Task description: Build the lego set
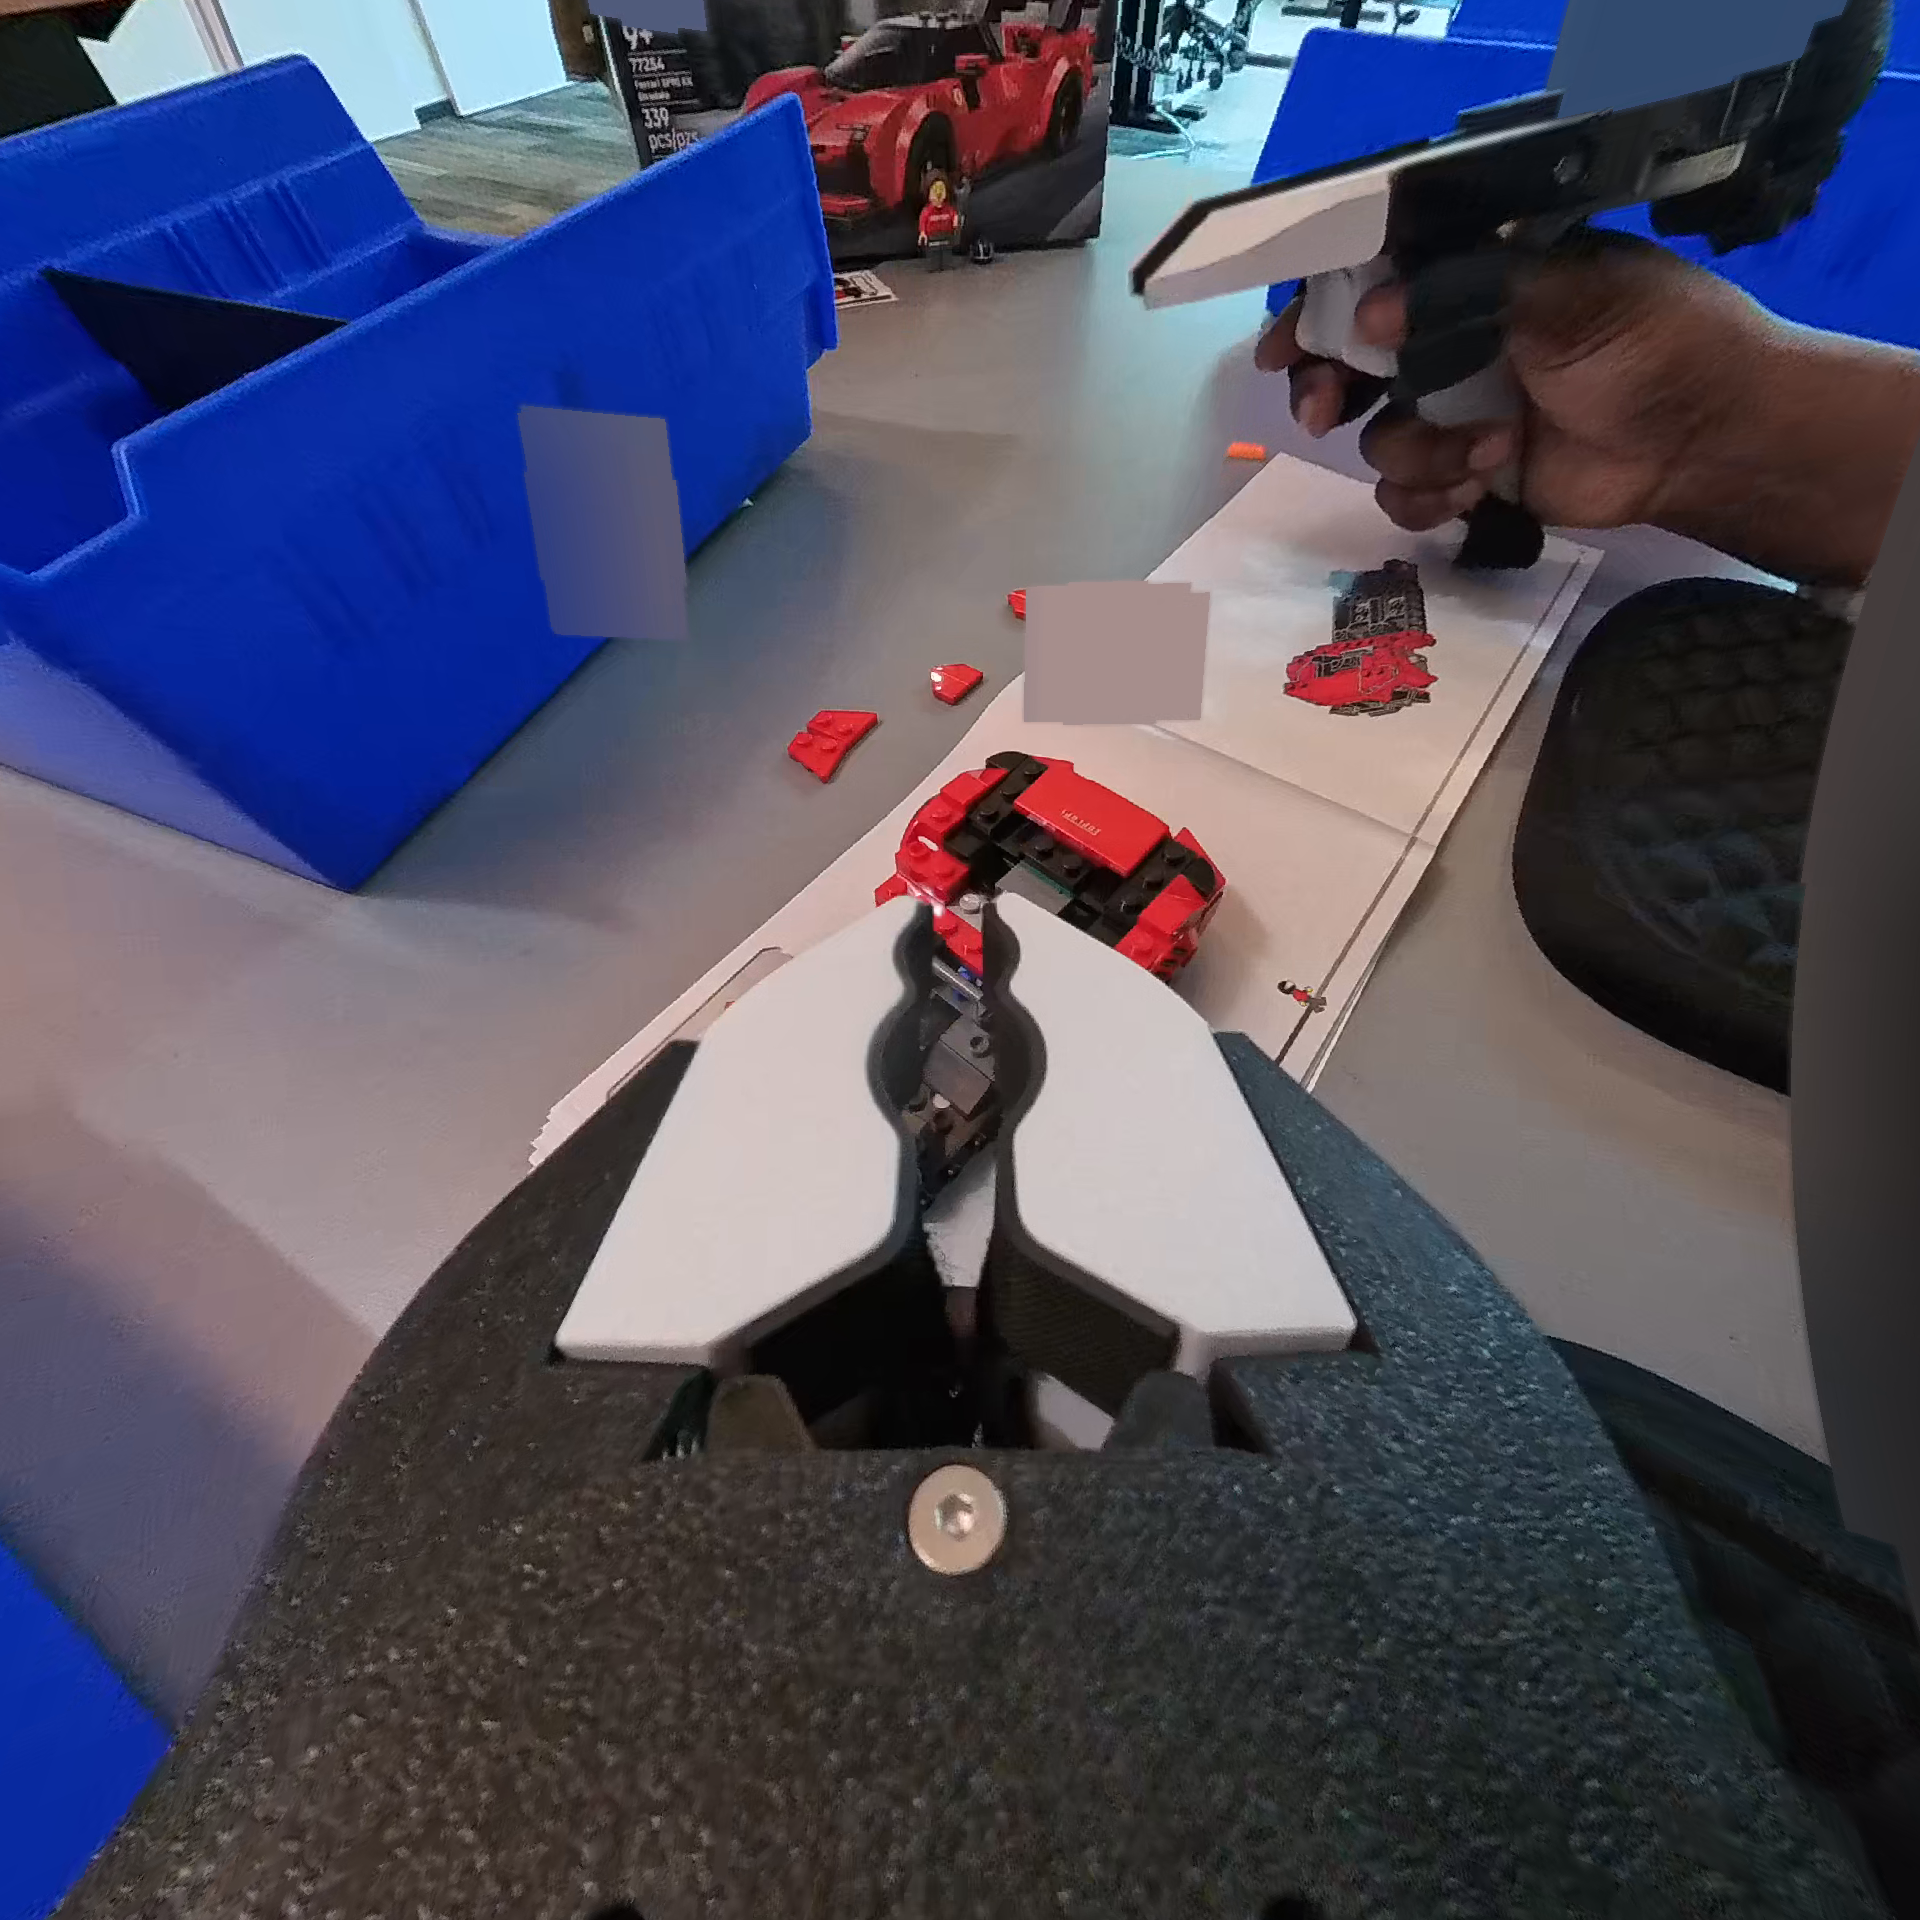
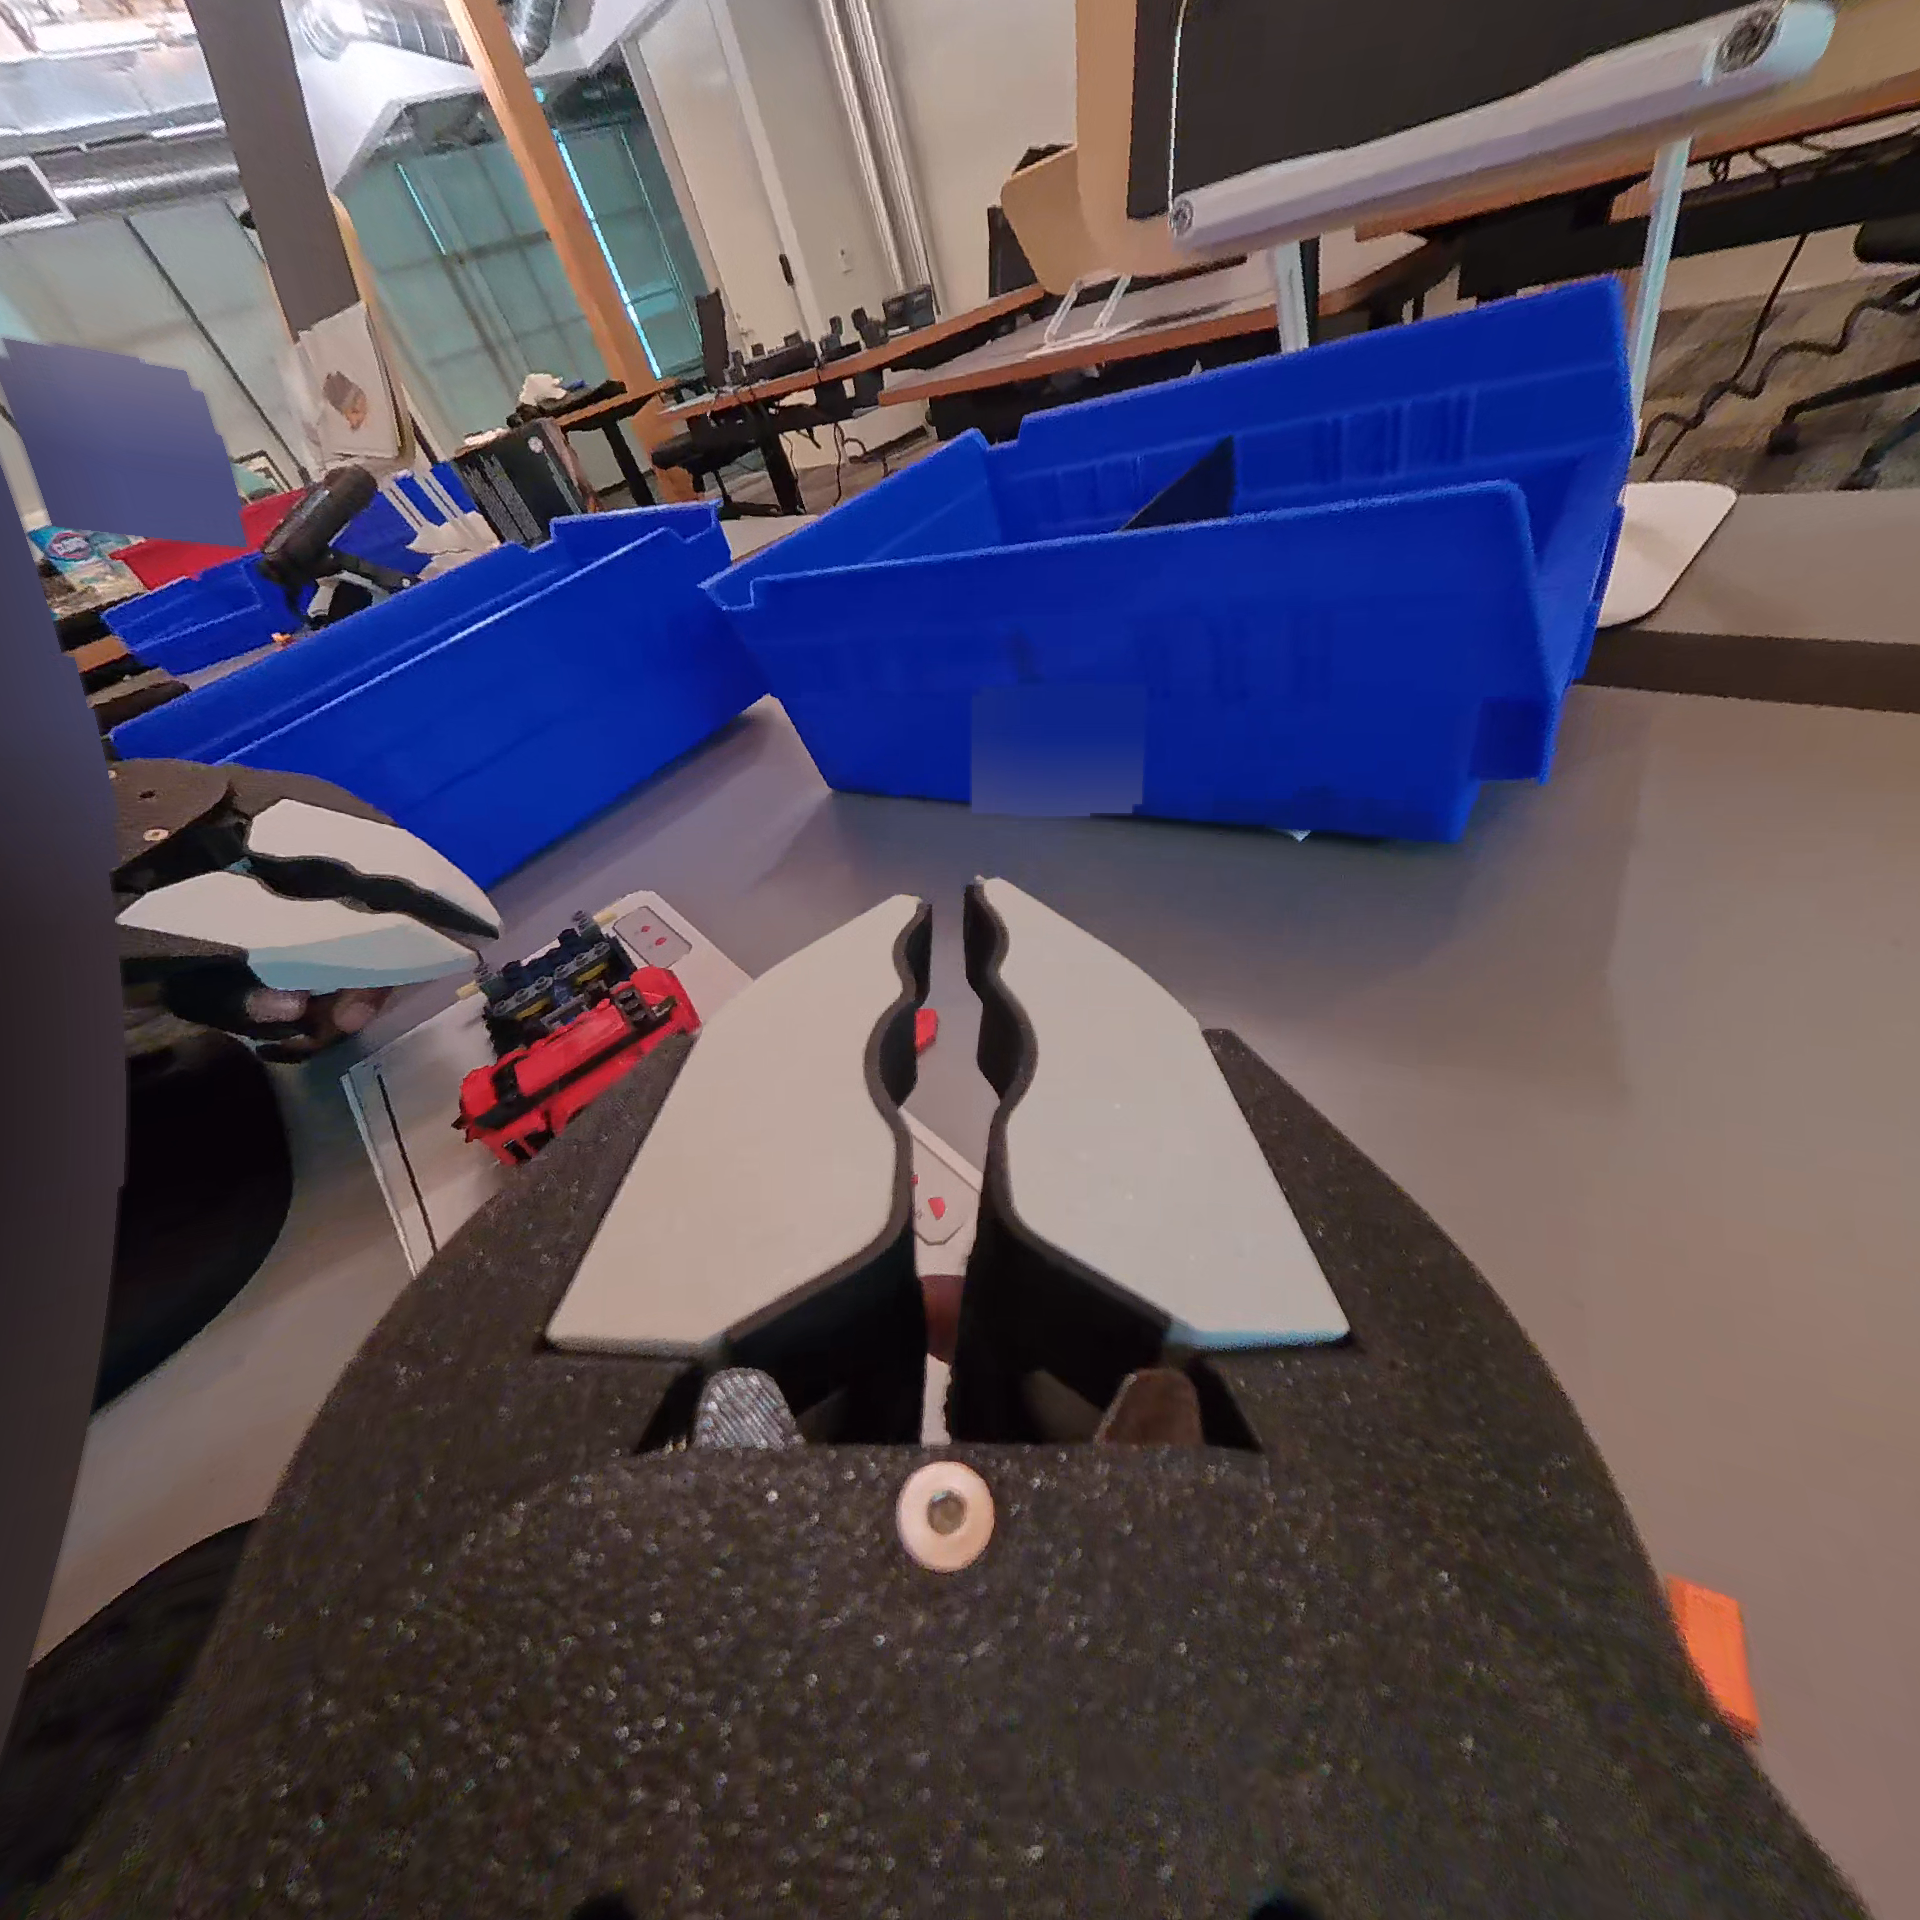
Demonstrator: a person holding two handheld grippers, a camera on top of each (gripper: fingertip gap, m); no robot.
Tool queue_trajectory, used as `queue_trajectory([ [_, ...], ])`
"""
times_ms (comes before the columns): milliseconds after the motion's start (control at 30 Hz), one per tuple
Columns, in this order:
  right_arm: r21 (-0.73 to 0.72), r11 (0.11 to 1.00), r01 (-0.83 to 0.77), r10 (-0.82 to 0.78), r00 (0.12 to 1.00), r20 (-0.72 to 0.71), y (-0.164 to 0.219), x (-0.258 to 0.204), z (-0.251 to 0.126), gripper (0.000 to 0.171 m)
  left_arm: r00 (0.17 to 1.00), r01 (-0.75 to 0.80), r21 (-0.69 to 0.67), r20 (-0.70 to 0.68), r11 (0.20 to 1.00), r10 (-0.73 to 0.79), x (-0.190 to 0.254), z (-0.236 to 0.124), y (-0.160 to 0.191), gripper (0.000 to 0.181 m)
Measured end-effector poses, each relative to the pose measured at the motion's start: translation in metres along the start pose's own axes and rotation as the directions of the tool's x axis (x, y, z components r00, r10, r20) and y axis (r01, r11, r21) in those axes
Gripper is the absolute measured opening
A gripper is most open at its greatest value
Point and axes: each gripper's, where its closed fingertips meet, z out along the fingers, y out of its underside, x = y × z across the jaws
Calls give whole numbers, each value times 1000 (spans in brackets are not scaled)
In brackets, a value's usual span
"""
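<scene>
The part-built red and black lego car lies on the open instruction booklet. My left gripper hovers over the car's black end. Its jaws are nearly together and I see nothing gripped; the car shows through the gap. In the right wrist view the left gripper sits just above and left of the car. My right gripper is shut and empty above the table; a hand holds it high at the right in the left wrist view. Three loose red pieces lie left of the booklet.
A blue bin stands to the left, and the lego box stands behind it. The right wrist view shows this bin and a second bin. A small orange piece lies on the grey table. A black mesh chair is at the right. Left tips to right tips: about 20 centimeters.
</scene>
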Motion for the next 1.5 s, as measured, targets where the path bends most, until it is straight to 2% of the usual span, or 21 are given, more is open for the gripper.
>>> queue_trajectory([
  [600, -158, 987, 1, 5, 999, 34, 26, -7, 9, 13, 999, -39, -48, -20, 998, 38, 5, 4, 6, 22],
  [767, -331, 943, -36, 47, 999, 23, 46, -5, 12, 24, 999, -48, -69, -15, 996, 47, 5, 6, 9, 24],
  [833, -424, 905, 23, 0, 998, 56, 52, -11, 16, 24, 999, -50, -74, -14, 996, 49, 5, 6, 9, 24],
  [933, -584, 798, 150, -71, 985, 156, 59, -24, 25, 25, 999, -53, -70, -14, 996, 52, 5, 6, 9, 24],
  [1033, -644, 689, 332, -167, 938, 304, 60, -34, 45, 25, 998, -57, -65, -12, 996, 56, 5, 5, 8, 25],
  [1133, -598, 622, 505, -265, 855, 445, 63, -30, 76, 25, 998, -64, -69, -5, 996, 64, 4, 4, 9, 26],
  [1233, -574, 566, 591, -232, 783, 577, 73, -32, 93, 26, 997, -72, -70, -2, 995, 72, 5, 4, 10, 26],
  [1300, -575, 530, 624, -239, 760, 605, 79, -28, 100, 29, 997, -73, -70, -2, 995, 73, 5, 4, 10, 26],
  [1400, -555, 543, 630, -223, 745, 628, 81, -28, 106, 29, 997, -72, -70, -5, 995, 72, 5, 4, 10, 26],
  [1500, -558, 539, 631, -219, 744, 631, 85, -27, 106, 17, 997, -77, -74, -11, 994, 76, 6, 4, 10, 27],
])
